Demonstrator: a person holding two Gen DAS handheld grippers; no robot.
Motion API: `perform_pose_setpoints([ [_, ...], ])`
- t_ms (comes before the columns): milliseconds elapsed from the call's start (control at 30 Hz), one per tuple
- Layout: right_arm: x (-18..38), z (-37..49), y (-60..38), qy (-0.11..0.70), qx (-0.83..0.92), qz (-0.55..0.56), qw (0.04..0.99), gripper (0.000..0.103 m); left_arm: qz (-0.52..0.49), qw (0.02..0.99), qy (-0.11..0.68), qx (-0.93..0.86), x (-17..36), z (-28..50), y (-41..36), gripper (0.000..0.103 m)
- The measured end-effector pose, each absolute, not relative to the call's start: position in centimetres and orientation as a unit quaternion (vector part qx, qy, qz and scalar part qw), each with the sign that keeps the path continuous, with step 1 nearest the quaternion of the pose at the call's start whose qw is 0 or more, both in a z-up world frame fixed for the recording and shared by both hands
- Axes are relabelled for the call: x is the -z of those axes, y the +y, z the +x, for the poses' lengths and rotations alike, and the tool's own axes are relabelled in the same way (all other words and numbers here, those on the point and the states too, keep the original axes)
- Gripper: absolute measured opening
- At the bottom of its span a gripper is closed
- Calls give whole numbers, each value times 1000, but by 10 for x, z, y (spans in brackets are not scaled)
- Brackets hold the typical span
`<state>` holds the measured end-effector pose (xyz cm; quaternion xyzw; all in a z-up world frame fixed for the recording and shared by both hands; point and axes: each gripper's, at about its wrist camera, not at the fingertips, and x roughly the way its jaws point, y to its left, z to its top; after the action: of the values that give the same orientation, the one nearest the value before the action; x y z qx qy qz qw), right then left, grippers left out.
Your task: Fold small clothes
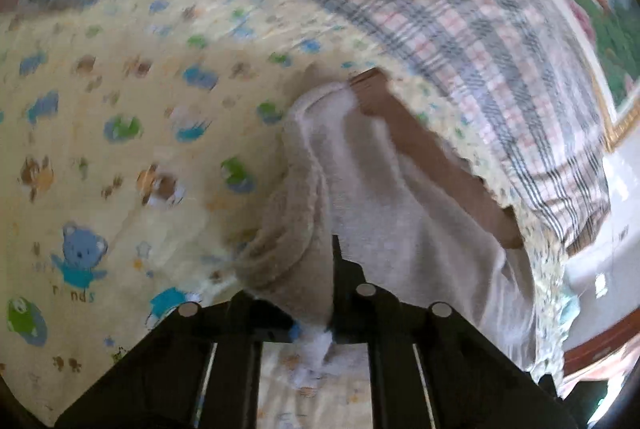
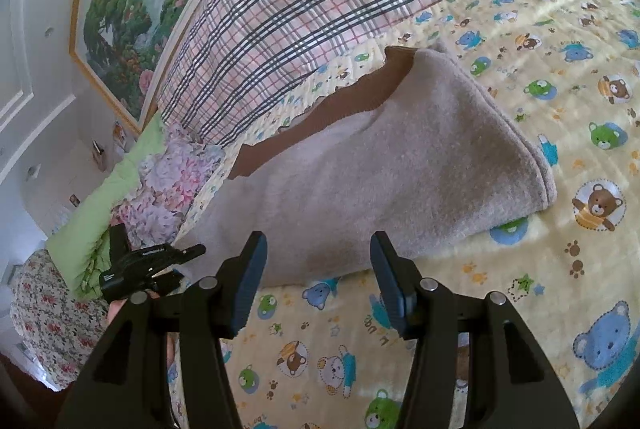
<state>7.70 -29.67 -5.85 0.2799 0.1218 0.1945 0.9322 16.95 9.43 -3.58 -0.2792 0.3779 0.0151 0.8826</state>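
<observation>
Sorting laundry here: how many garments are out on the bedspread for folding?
1: the beige garment with a brown band, on the bear-print bedspread beside the plaid quilt. Others may lie out of view.

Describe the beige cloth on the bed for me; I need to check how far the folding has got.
The beige cloth looks like soft fleece or terry, with a brown band along its far edge. It lies doubled over on the yellow bear-print bedsheet, layered edges showing at its right end, its far side near the plaid blanket. The left gripper is shut on its near edge; the right gripper is open just short of it, not touching.
</observation>
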Motion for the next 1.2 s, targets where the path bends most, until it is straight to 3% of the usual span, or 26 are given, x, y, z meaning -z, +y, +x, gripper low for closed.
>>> perform_pose_setpoints([
  [300, 17, 87, -319, 134, -193, 270, 934, 55, -144, 933, 299, 140, -47, 164, -33, 6],
  [533, -25, 124, -357, 183, -193, 273, 924, 55, -64, 909, 356, 206, -4, 178, -143, 6],
  [700, -29, 170, -351, 230, -228, 274, 906, 64, -60, 899, 383, 203, 24, 179, -149, 6],
  [1067, -36, 274, -269, 292, -309, 244, 872, 64, -69, 902, 374, 204, 10, 176, -138, 6],
  [1100, -38, 280, -261, 297, -307, 232, 874, 54, -66, 903, 373, 203, 10, 174, -139, 6],
  [1133, -42, 284, -252, 302, -303, 209, 879, 22, -62, 904, 372, 200, 9, 174, -141, 6],
  [1167, -45, 286, -248, 303, -299, 196, 883, 15, -56, 906, 370, 197, 5, 173, -143, 6],
  [1200, -51, 284, -246, 301, -297, 188, 887, 14, -50, 909, 363, 200, -1, 172, -146, 6],
])
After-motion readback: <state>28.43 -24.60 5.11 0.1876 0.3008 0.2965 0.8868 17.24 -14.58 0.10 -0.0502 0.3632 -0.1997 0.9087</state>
